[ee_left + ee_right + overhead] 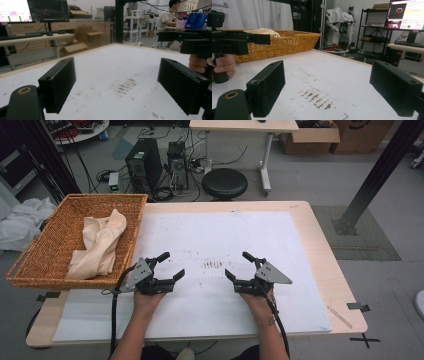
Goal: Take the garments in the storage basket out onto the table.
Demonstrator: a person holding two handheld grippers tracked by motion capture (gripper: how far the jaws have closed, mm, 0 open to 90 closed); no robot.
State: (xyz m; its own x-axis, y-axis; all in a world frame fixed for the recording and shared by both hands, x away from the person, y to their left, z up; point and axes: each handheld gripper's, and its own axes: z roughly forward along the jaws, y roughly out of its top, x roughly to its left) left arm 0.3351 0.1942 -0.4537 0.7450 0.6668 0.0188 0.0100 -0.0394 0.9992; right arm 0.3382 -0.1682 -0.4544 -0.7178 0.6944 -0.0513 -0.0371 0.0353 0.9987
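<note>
Cloth (100,245) lies crumpled in the basket (55,232), which sits on the surface's far-left corner, overhanging the left edge a bit. Cloth is cream-coloured, bunched toward the basket's right half, one end draped up near the right wall. In the right gripper view, just a pale bit of cloth (263,31) peeks above the woven rim (292,33).

Left tongs (167,266) hover w/ jaws wide, nothing between them; held low over the white sheet (280,240) near the front edge, left of centre, just beside the basket's front-right corner but apart from it. Right tongs (239,265) likewise spread wide & empty, near the front edge, right of centre. Both sets angle inward toward each other, well apart, w/ a patch of brown smudges (212,265) on the sheet between them.

Left gripper view: black jaws stand far apart over the sheet, smudges (125,86) ahead; the other hand's fingers (197,63) show at right. Right gripper view: same wide stance, smudges (315,97) below centre, the other hand (223,65) at left in front of the basket.
</note>
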